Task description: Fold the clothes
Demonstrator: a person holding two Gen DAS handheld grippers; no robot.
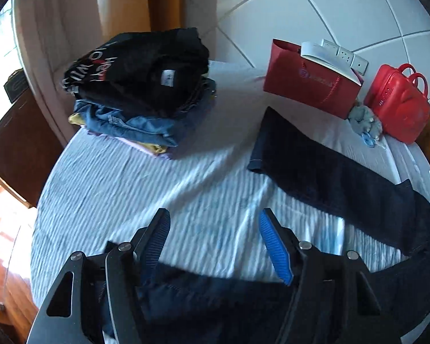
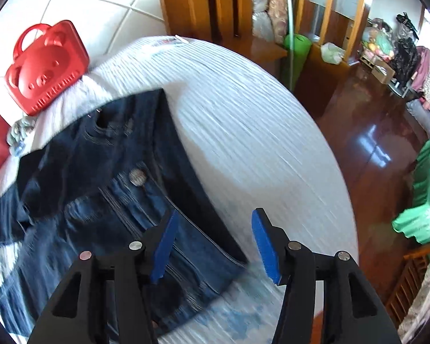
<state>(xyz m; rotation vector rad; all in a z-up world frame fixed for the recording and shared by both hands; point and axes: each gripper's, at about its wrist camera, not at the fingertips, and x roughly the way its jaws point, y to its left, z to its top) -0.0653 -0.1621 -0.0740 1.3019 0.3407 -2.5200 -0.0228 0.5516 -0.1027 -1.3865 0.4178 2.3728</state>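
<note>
Spreading stage: dark jeans lie unfolded on the bed, both grippers hover empty above them; judged to be the start of the fold for this garment.
Bed: striped pale sheet, largest bearing surface; open sheet shows between the jeans and the folded stack, and more beyond the jeans on the right-wrist side.
Bed edge: curves off to a glossy wooden floor; room on that side ends there, so a fold is best kept inboard.
Jeans: waistband and button toward the right gripper; one leg runs out toward the wall, its hem lying flat, the other passes under the left gripper.
Folded stack: black top over denim and lighter pieces, well apart from the jeans, near the far-left bed edge; likely destination.
Red paper bag: stands at the wall, near the leg hem.
Red case: beside the bag, with a small grey soft toy between them.
Left gripper: fingers spread wide, holding nothing, above sheet and denim.
Right gripper: fingers spread wide, holding nothing, at the waistband's outer edge.
Next move, judged: each gripper needs a pinch on a denim edge, then one leg carried over the other.
Risk, judged: thick denim may slip from a shallow pinch.
</note>
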